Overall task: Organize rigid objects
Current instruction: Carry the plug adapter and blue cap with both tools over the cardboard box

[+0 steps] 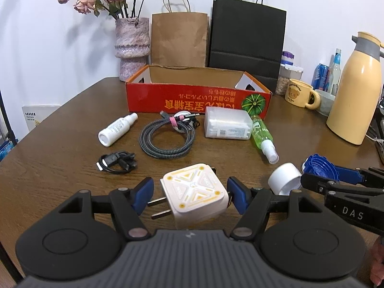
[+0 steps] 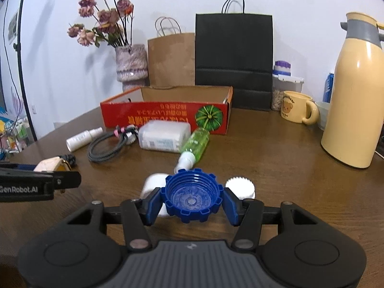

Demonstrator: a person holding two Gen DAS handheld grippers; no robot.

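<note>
While clamped on the charger [image 1: 194, 193], left gripper [image 1: 190, 198] blocks the ridged white cap [image 2: 240, 187], seen only by right wrist at 1 o'clock of the blue cap [image 2: 192, 195] pinched in right gripper [image 2: 192, 201]. Shown only by left wrist: black cord [image 1: 117, 162] at 10 o'clock. Legible: "GenRobot.AI", "DAS"; box [image 1: 199, 100] at 12.

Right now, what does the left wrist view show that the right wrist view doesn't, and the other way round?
Only the left wrist view: the left tongs around the white charger, a small black cable, and drink cans behind the mug. Only the right wrist view: a white toothed cap on the table. Both: the blue cap in the right tongs, the red box, and the green bottle.
</note>
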